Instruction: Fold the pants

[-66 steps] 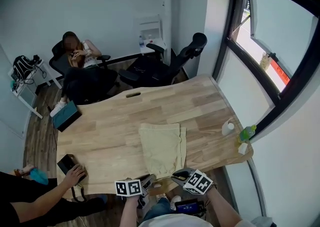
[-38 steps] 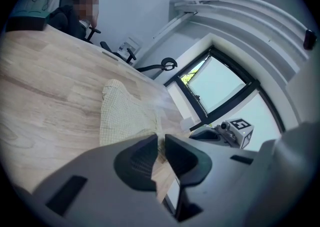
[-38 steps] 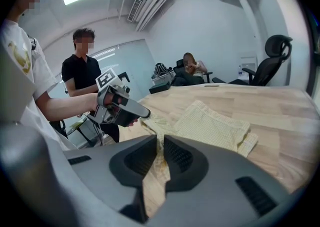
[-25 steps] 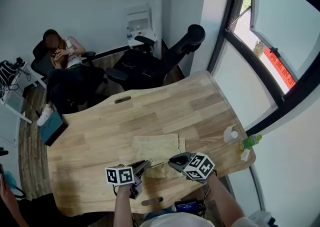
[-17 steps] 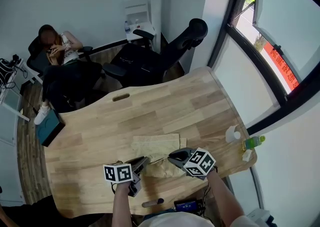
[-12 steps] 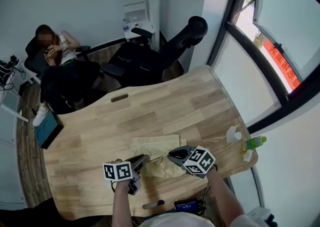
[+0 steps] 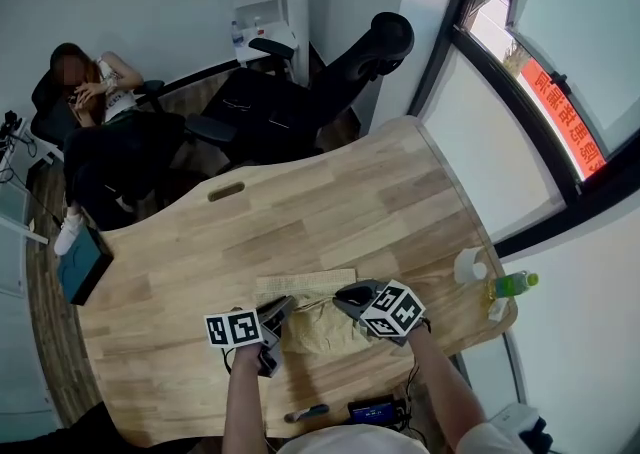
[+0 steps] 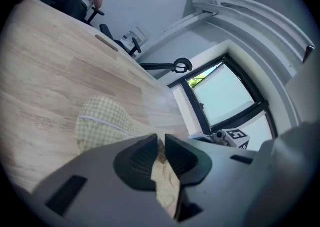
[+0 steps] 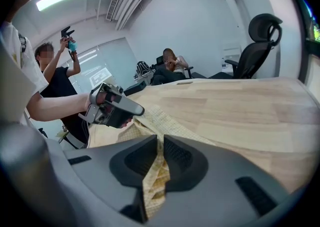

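The pants (image 7: 318, 325) are pale yellow checked cloth, lying near the front edge of the wooden table (image 7: 300, 212). My left gripper (image 7: 279, 310) is shut on the near left corner of the cloth. My right gripper (image 7: 346, 296) is shut on the near right corner. Both hold that end just above the table, folded over toward the flat far edge (image 7: 305, 280). In the left gripper view, cloth sits pinched between the jaws (image 8: 161, 143), with the pants (image 8: 105, 118) draped ahead. The right gripper view shows cloth clamped in its jaws (image 9: 161, 147) and the left gripper (image 9: 112, 108) beside the pants (image 9: 167, 121).
A white cup (image 7: 467, 265) and a green bottle (image 7: 515, 284) stand at the table's right edge. A dark tool (image 7: 305, 411) lies at the front edge. Office chairs (image 7: 300, 107) and a seated person (image 7: 90, 92) are behind the table. Another person (image 9: 52, 78) stands at left.
Both grippers have carried the near end of the pants forward over the far part and lowered it. The visible flat cloth has shrunk to a narrow strip.
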